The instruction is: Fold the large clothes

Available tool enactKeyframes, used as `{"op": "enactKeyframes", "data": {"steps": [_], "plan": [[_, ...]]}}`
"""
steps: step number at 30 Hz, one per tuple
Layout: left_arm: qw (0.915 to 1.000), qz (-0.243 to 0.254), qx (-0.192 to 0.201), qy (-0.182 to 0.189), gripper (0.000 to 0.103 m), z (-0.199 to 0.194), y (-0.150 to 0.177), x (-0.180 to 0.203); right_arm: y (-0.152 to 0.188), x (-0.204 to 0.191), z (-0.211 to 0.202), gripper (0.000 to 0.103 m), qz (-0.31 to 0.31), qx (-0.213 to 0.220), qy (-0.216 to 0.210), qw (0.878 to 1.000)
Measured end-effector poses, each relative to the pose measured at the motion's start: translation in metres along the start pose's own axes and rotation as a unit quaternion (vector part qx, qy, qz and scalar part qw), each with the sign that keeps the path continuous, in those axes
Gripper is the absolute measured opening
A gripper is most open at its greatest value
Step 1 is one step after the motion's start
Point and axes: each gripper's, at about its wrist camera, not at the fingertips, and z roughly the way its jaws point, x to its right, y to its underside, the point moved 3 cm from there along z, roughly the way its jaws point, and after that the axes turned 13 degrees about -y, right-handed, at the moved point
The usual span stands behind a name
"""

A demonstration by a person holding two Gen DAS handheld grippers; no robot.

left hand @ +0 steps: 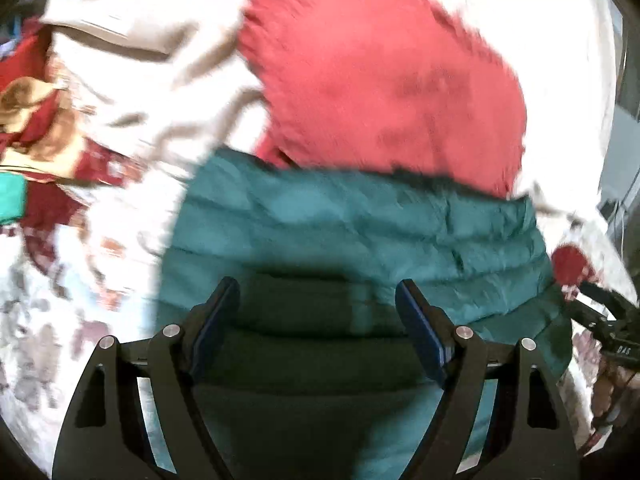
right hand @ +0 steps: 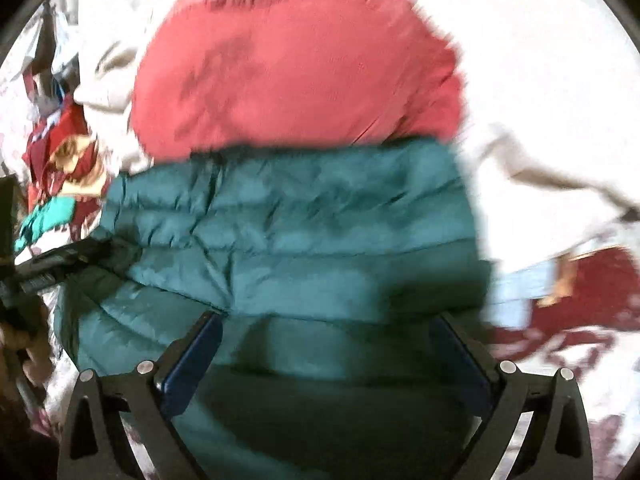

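A teal quilted puffer jacket lies folded on the bed, also in the right wrist view. A red fleece garment lies just beyond it, touching its far edge, and shows in the right wrist view. My left gripper is open over the jacket's near part, with nothing between its fingers. My right gripper is open over the jacket's near edge, also empty. The right gripper shows at the right edge of the left wrist view. The left gripper shows at the left edge of the right wrist view. Both views are motion-blurred.
A white bedsheet with a red and grey print covers the bed. A pile of white and beige clothes lies at the far left. Dark red patterned cloth lies to the right, and red and tan cloth to the left.
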Motion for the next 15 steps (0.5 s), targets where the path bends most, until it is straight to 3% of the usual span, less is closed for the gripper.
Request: {"op": "enactKeyframes", "data": {"steps": [4,7,11,15], "plan": [[0.9986,-0.049,-0.02,-0.002,0.081,-0.006,0.009,-0.061,0.023,0.037,-0.053,0.103,0.025,0.041,0.019,0.999],[0.9968,-0.059,-0.051,-0.016,0.081,0.006,0.029,-0.089,0.042,0.072,-0.065,0.103,0.079,0.028,0.026,0.996],[0.9963,-0.043,-0.075,-0.002,0.081,0.022,0.04,-0.094,0.051,0.101,-0.058,0.103,0.119,0.004,0.007,0.993],[0.9979,-0.028,-0.057,0.012,0.081,0.026,0.036,-0.088,0.045,0.112,-0.034,0.103,0.13,-0.005,-0.007,0.992]]}}
